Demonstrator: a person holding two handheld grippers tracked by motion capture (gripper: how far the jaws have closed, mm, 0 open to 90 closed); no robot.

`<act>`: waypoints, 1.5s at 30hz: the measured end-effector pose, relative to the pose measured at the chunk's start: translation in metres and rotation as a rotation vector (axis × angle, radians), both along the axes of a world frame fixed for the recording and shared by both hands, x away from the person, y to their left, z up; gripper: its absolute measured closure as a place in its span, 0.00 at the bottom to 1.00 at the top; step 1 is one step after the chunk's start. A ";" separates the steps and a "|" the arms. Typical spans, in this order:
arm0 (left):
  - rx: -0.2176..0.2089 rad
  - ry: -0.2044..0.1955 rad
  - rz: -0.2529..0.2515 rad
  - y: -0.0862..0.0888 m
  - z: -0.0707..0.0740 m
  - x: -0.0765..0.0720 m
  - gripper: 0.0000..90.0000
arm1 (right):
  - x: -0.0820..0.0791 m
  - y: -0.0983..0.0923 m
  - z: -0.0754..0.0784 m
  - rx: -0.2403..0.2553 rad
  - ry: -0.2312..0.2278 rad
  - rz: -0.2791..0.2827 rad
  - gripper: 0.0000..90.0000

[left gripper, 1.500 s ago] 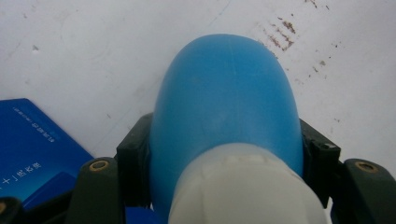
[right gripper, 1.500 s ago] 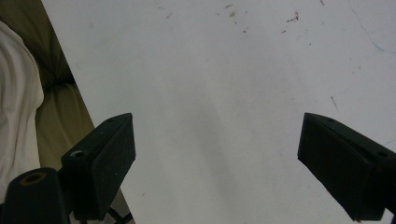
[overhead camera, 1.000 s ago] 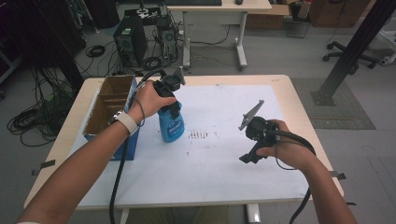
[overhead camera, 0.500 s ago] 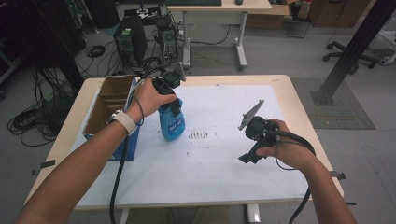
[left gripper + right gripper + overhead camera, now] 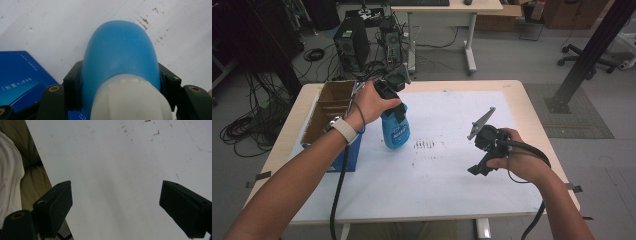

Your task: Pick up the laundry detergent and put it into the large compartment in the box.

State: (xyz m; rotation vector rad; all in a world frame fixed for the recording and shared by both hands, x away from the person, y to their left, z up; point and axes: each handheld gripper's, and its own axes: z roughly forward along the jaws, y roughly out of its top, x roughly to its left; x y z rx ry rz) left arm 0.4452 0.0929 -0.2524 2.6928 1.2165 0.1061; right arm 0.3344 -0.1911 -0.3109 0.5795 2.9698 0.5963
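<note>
At the far left of the white table top [image 5: 447, 195], just right of the open cardboard box [image 5: 332, 107] with its blue side, the left gripper [image 5: 393, 107] grips a blue spray bottle [image 5: 395, 132] by the shoulder, just under its white cap; in the left gripper view the two black pads press on either side of the blue body [image 5: 120, 55], the white cap [image 5: 131, 100] sits nearest the camera, and a corner of the blue box [image 5: 20, 75] lies at the lower left; whether the bottle's base touches the sheet or hangs just above it cannot be told from the high view; a patch of small dark marks [image 5: 424, 145] lies on the sheet just right of the bottle; at the near right, well apart from the bottle, the right gripper [image 5: 477, 167] hangs over the bare sheet in the person's right hand [image 5: 517, 160], its grey plate pointing far; in the right gripper view its jaws stand wide apart with nothing between them, the white sheet [image 5: 120, 175] below and the table's near edge at the left.
</note>
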 end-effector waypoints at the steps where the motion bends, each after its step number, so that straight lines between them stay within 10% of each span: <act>1: -0.002 -0.001 0.000 0.000 0.001 -0.001 0.41 | 0.000 0.000 0.000 0.000 0.001 0.000 0.13; 45: -0.017 -0.029 0.045 0.011 0.056 -0.021 0.41 | -0.006 0.004 0.007 -0.005 -0.012 0.015 0.13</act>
